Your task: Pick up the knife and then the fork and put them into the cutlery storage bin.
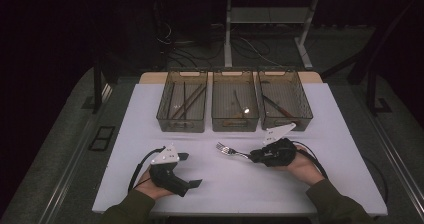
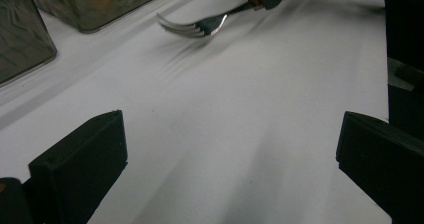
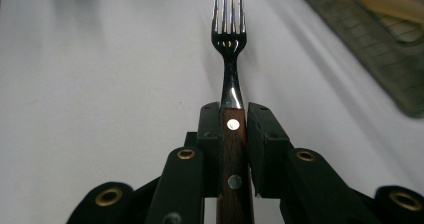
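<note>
A fork [image 1: 227, 149] with a wooden, riveted handle [image 3: 231, 154] and shiny metal tines [image 3: 229, 14] is clamped in my right gripper [image 1: 256, 155], which is shut on the handle. The tines point left over the white table, just above it. The left gripper view shows the fork's tines [image 2: 192, 26] at the top, far from its own jaws. My left gripper [image 1: 190, 170] rests at the near left of the table with its jaws wide open and nothing between them.
Three smoky clear bins stand in a row at the table's far side: the left bin [image 1: 183, 121] holds chopsticks, the middle bin [image 1: 235, 120] a spoon, the right bin [image 1: 286, 119] a knife. White tabletop [image 1: 235, 184] spreads between the grippers.
</note>
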Demonstrator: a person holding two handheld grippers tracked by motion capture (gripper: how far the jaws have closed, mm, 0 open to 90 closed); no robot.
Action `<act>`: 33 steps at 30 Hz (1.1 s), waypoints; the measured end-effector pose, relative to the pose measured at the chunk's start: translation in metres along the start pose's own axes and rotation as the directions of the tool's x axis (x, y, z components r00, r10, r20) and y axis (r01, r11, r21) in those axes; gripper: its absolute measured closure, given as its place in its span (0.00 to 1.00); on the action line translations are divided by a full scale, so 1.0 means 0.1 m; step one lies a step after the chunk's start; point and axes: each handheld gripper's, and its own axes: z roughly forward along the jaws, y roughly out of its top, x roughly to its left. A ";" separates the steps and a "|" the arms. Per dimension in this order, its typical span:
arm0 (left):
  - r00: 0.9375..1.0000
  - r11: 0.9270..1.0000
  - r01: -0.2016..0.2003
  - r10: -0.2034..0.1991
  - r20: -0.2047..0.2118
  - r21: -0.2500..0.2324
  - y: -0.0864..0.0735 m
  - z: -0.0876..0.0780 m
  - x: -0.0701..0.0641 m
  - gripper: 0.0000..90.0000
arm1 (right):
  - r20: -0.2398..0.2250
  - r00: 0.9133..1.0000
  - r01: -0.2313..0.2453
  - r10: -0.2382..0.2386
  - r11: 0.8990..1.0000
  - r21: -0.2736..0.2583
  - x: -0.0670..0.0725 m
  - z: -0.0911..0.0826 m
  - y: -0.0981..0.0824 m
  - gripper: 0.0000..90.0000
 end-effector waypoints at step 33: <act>1.000 1.000 0.002 -0.002 -0.004 0.003 -0.01 0.00 0.02 0.00 | 0.121 0.990 -0.059 0.076 0.988 -0.140 -0.31 -0.65 0.05 0.86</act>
